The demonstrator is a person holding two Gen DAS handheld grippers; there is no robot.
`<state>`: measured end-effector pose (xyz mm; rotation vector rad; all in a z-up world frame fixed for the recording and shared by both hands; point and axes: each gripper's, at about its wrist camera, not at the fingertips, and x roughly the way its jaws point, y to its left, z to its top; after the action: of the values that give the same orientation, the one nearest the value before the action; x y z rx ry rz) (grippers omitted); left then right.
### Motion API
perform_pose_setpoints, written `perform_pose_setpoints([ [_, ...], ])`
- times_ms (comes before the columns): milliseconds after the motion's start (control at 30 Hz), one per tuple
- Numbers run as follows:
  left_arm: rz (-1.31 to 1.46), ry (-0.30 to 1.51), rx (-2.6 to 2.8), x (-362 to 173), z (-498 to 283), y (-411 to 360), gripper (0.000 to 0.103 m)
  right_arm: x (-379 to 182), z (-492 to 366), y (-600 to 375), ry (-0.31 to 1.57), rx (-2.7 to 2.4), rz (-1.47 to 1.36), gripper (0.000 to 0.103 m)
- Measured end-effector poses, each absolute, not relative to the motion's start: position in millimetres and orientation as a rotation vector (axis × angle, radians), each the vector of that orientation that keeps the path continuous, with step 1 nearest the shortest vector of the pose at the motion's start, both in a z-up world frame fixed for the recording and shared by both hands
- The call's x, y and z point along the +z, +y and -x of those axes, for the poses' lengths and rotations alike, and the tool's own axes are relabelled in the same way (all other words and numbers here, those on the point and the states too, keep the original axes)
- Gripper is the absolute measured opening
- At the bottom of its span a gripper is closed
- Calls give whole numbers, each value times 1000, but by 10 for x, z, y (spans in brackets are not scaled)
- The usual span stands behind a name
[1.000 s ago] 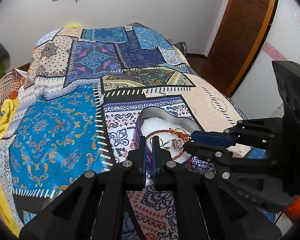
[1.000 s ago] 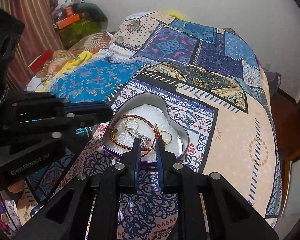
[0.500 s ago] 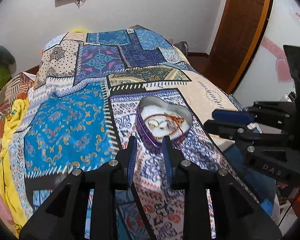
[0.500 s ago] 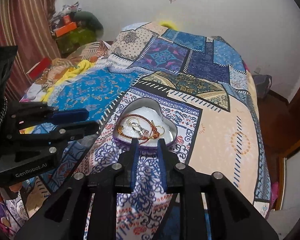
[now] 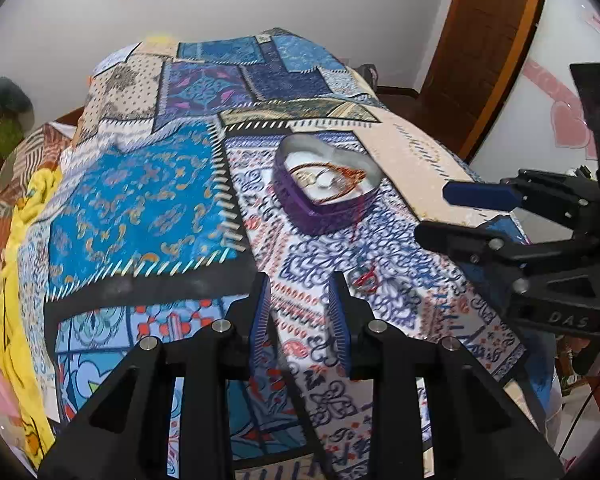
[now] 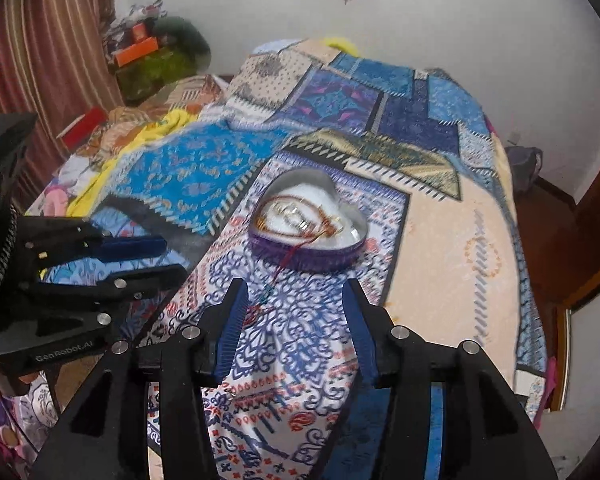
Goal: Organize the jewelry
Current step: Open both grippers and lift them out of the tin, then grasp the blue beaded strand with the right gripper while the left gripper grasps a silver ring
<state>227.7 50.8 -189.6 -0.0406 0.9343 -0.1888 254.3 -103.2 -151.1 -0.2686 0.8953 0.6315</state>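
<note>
A purple heart-shaped tin [image 5: 320, 208] with a white lining sits on the patterned bedspread; it also shows in the right wrist view [image 6: 300, 256]. It holds a red cord bracelet [image 6: 296, 216] and some rings [image 5: 326, 179]. A red cord end hangs over the tin's near wall onto the cloth [image 6: 284, 264]. My left gripper [image 5: 298, 312] is open and empty, well short of the tin. My right gripper [image 6: 296, 316] is open and empty, just in front of the tin.
The bed [image 5: 140, 208] is covered by a blue, white and beige patchwork spread. Rumpled yellow bedding [image 5: 24, 248] lies at the left. A wooden door [image 5: 484, 40] stands at the right. Striped curtains [image 6: 40, 40] and clutter stand beyond the bed.
Both grippers have pulled back from the tin and opened. The left was shut and the right nearly shut at the tin's rim; the jewelry now lies in the tin.
</note>
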Motion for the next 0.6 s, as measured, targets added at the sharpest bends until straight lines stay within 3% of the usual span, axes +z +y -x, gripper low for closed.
perform_pose_setpoints([
  [300,61,954,-160,-2080,-2288,701,29,-1831,-2727,-813,1018,653,259,44],
  [400,67,951,-165,-2114,-2299,728,29,-1900,-2754,-775,1051,659,270,28],
  [600,69,956,-187,-2172,-2336,691,29,-1944,-2777,-754,1077,682,257,22],
])
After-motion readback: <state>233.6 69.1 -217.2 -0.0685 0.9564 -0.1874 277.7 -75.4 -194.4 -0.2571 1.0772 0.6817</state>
